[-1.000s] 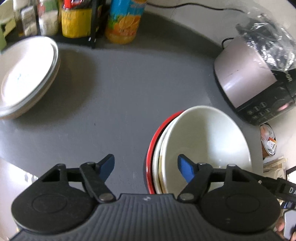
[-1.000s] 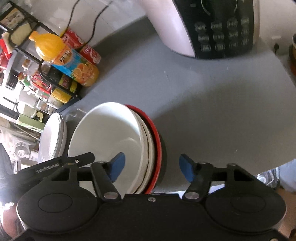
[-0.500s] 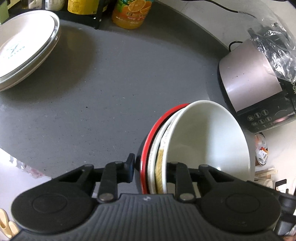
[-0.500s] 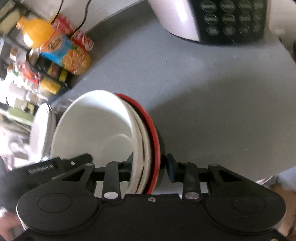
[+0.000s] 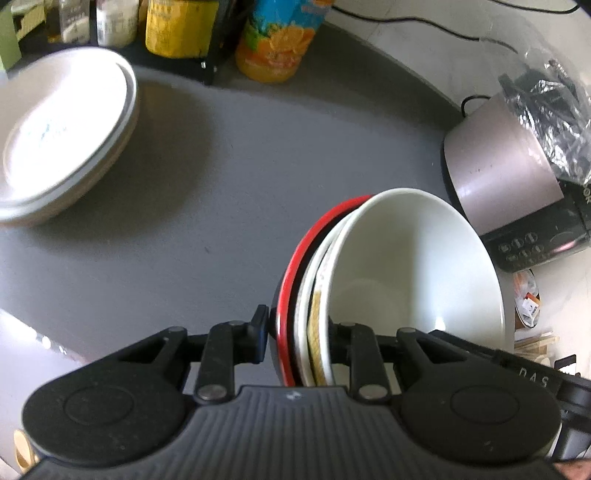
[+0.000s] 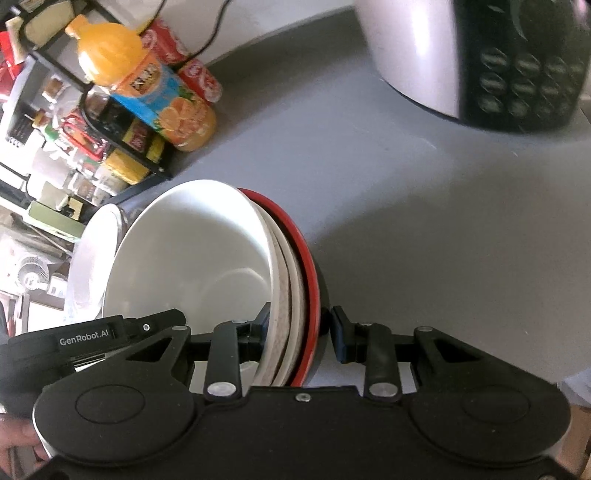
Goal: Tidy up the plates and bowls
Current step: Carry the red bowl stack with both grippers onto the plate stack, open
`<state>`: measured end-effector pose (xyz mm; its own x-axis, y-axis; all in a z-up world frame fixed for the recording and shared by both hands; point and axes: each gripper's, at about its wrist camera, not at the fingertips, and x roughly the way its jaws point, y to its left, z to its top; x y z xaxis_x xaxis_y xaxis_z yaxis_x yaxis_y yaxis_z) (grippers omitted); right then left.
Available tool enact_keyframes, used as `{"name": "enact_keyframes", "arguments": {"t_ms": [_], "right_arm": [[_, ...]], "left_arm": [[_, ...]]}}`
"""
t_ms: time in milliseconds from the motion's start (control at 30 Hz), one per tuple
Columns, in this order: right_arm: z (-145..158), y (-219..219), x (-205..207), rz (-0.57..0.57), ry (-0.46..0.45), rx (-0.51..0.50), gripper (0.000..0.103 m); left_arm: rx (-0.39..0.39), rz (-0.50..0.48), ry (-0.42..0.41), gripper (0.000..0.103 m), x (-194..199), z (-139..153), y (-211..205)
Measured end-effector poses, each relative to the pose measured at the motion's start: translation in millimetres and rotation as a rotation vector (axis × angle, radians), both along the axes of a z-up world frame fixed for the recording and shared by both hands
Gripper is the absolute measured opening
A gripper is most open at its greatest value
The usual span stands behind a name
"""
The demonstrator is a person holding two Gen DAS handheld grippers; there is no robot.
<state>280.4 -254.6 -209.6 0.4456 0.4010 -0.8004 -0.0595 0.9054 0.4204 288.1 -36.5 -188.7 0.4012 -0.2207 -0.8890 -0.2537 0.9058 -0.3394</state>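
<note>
A nested stack of bowls (image 5: 406,266) has a white bowl on top, cream bowls under it and a red-rimmed black one at the bottom. My left gripper (image 5: 297,332) is shut on the stack's left rim. My right gripper (image 6: 301,332) is shut on its right rim (image 6: 291,280). The stack seems held a little above the grey counter (image 5: 221,184). A stack of white plates (image 5: 55,140) sits at the far left, and shows behind the bowls in the right wrist view (image 6: 88,266).
A rice cooker (image 5: 517,184) with a plastic bag on top stands at the right, close to the bowls. An orange juice bottle (image 5: 280,40) and a black rack of jars (image 5: 166,29) line the back. Red cans (image 6: 184,62) stand behind the bottle.
Both grippers went from open beside the bowl stack to shut on its rims. The stack now rides with them, and the view has shifted back toward the plates and bottle.
</note>
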Motion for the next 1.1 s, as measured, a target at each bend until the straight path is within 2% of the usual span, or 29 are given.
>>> {"name": "enact_keyframes", "arguments": {"t_ms": [133, 733, 1100], "right_arm": [[10.3, 18.7, 8.6, 0.043, -0.036, -0.017, 0.031], [33.5, 99.2, 33.9, 0.113, -0.085, -0.008, 0.031], [43.6, 167.8, 48.2, 0.152, -0.117, -0.006, 0.031]], "left_arm": [[-0.013, 0.033, 0.000, 0.024, 5.8, 7.5, 20.5], [0.013, 0.065, -0.039, 0.024, 26.2, 39.1, 103.4], [0.017, 0.124, -0.065, 0.024, 18.9, 46.5, 160.9]]}}
